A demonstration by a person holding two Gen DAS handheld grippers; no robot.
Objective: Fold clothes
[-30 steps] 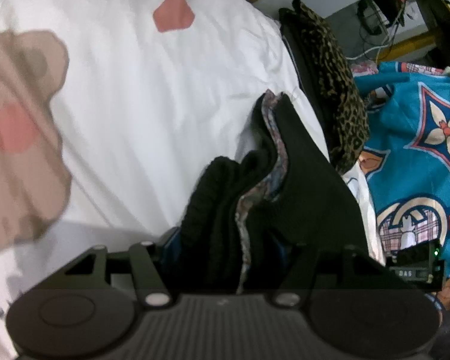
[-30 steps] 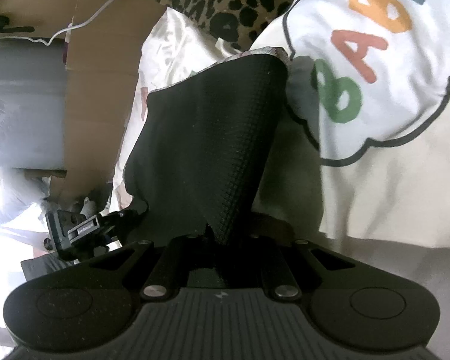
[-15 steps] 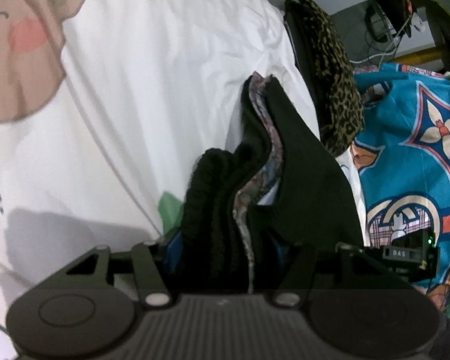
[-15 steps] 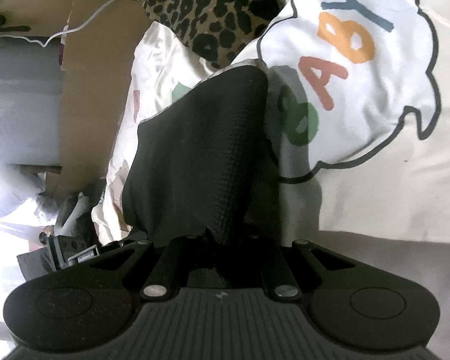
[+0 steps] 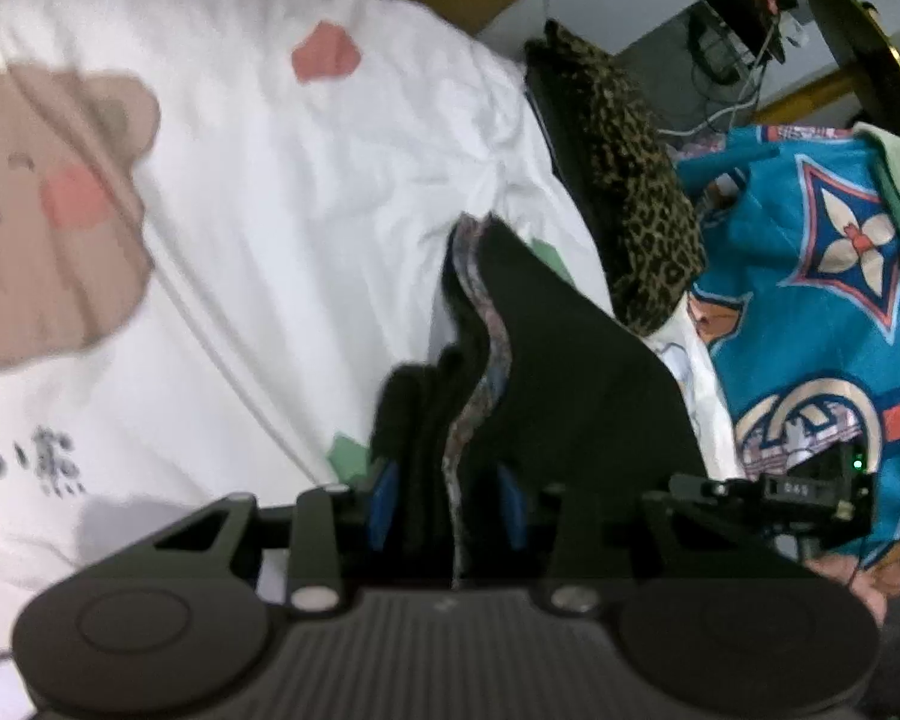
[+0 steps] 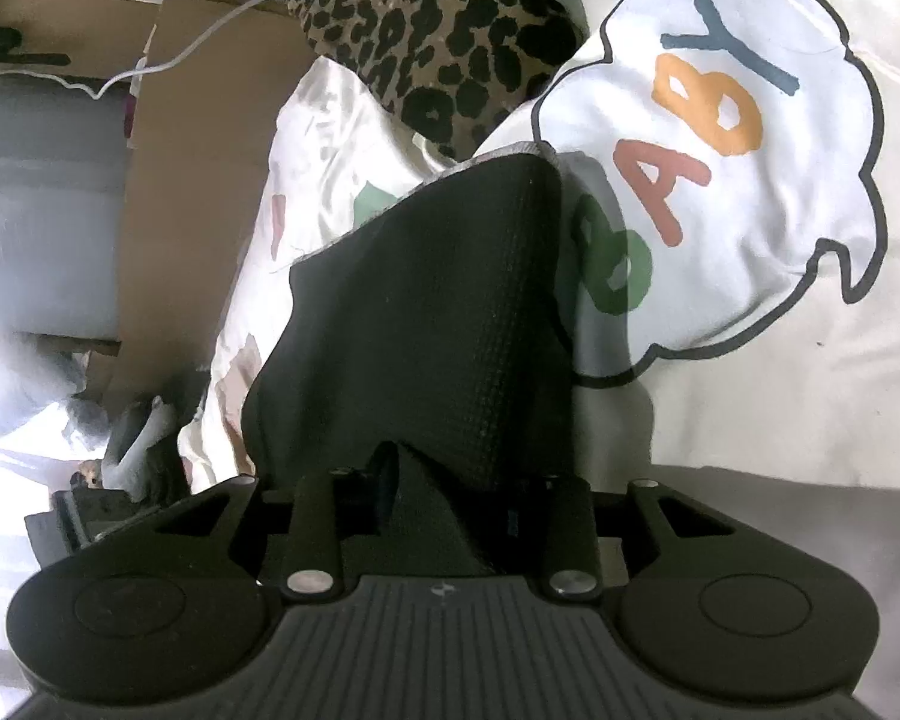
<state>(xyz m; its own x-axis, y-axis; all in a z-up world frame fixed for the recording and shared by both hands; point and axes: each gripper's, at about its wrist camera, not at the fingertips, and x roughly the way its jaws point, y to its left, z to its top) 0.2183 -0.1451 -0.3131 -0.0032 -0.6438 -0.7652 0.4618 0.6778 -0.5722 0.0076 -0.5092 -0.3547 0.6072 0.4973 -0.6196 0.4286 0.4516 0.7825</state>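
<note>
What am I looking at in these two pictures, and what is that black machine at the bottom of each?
No robot here: a person holds a hand tool in each hand, each with a two-fingered claw and a wide-angle camera looking along its fingers. The ribbed black shape at the bottom is the tool's own body.

One picture looks out from the left claw. Its jaws are closing, with bunched folds of a black garment between the blue fingers.

The other looks out from the right claw. Its jaws are opening, with the same black cloth between them.

Underneath lies a white bedcover printed with a bear and the word BABY. Nearby are a leopard-print cloth and a bright blue patterned fabric. The job is folding clothes.
</note>
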